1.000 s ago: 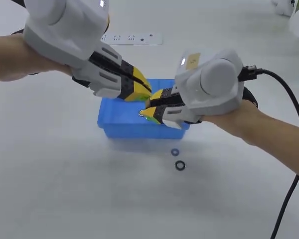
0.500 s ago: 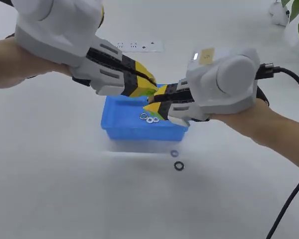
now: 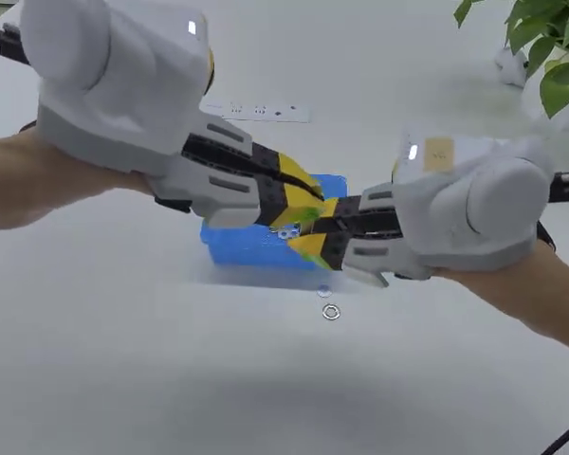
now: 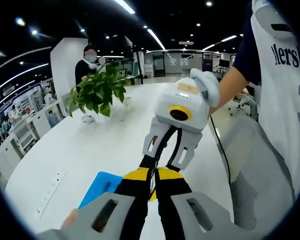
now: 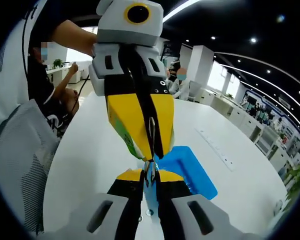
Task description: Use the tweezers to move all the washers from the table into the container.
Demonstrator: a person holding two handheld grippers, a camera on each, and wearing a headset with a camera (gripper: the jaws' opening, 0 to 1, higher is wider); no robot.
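Observation:
The blue container [image 3: 229, 248] sits mid-table with several washers [image 3: 286, 231] inside it. A silver washer [image 3: 331, 312] and a bluish one [image 3: 323, 292] lie on the table just in front of it. My left gripper [image 3: 315, 197] and right gripper [image 3: 309, 245] meet tip to tip above the container's near right corner. A thin strip of metal, the tweezers [image 5: 150, 131], runs between the left jaws and down into the right gripper [image 5: 150, 175]. Both pairs of jaws are shut on it. In the left gripper view the left gripper [image 4: 152, 176] points straight at the right one.
A white power strip [image 3: 256, 113] lies on the table behind the container. A potted plant [image 3: 541, 57] stands at the far right. People stand by other benches in the background. The white tabletop is open to the left and in front.
Both grippers have lifted from inside the container and drawn toward me, still tip to tip. Washers now lie in the container where the tips were. The head camera has shifted.

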